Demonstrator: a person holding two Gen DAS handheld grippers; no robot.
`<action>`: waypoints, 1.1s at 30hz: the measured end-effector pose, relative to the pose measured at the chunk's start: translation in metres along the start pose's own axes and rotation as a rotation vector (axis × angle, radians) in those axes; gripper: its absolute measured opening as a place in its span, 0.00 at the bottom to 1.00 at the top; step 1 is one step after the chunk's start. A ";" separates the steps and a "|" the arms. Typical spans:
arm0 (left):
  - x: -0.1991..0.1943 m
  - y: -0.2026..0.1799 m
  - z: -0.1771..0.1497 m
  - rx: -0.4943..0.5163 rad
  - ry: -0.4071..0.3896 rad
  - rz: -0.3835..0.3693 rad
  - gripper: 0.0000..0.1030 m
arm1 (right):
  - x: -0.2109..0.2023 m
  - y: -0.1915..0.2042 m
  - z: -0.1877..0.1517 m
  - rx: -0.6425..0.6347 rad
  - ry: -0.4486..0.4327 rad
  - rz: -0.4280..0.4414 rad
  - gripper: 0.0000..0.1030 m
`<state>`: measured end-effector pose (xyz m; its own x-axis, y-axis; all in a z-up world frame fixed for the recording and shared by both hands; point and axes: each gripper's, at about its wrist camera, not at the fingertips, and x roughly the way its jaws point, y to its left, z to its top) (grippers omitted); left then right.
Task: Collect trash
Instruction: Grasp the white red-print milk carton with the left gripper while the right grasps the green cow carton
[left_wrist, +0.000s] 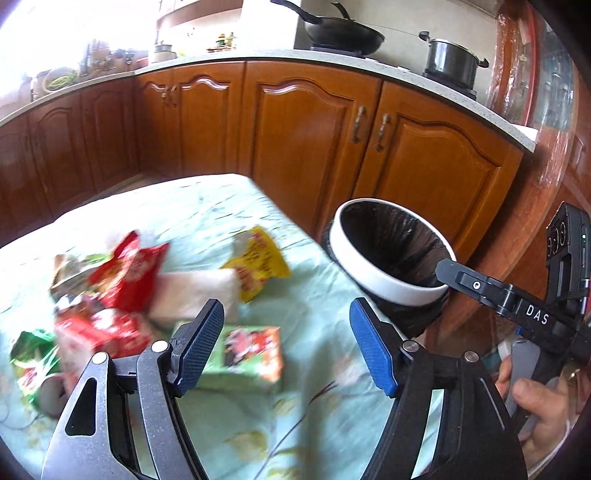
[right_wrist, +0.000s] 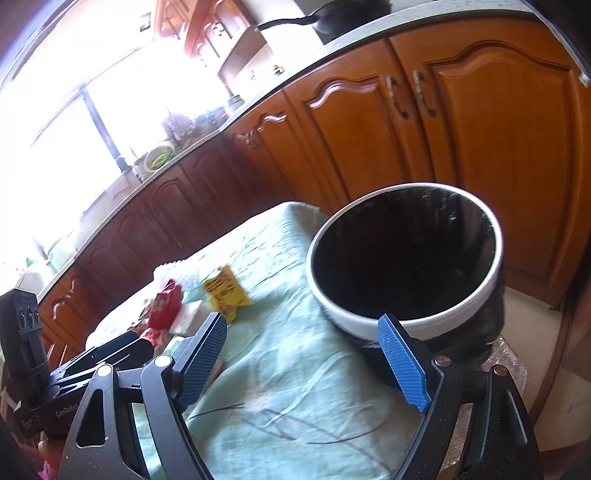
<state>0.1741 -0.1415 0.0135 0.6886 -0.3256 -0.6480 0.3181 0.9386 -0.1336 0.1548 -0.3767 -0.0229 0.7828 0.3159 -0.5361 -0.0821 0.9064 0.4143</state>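
A pile of trash lies on the light green tablecloth: a red wrapper, a yellow packet, white tissue, a green carton and a green packet. My left gripper is open and empty above the cloth, just right of the carton. A white-rimmed bin with a black liner stands past the table's right edge. My right gripper is open and empty, just before the bin. The yellow packet and red wrapper show far left there.
Wooden kitchen cabinets run behind the table, with a wok and a pot on the counter. The right gripper's body reaches in beside the bin. The left gripper's body sits at the left in the right wrist view.
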 end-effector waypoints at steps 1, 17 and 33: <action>-0.004 0.007 -0.004 -0.011 0.001 0.005 0.71 | 0.001 0.006 -0.003 -0.008 0.003 0.008 0.83; -0.045 0.084 -0.047 -0.123 0.006 0.093 0.75 | 0.038 0.099 -0.031 -0.327 0.157 0.187 0.96; -0.027 0.119 -0.041 -0.001 0.082 0.115 0.84 | 0.098 0.143 -0.037 -0.666 0.290 0.201 0.95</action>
<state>0.1663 -0.0163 -0.0156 0.6652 -0.2050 -0.7180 0.2392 0.9694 -0.0552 0.1967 -0.2059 -0.0432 0.5274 0.4711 -0.7071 -0.6341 0.7722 0.0415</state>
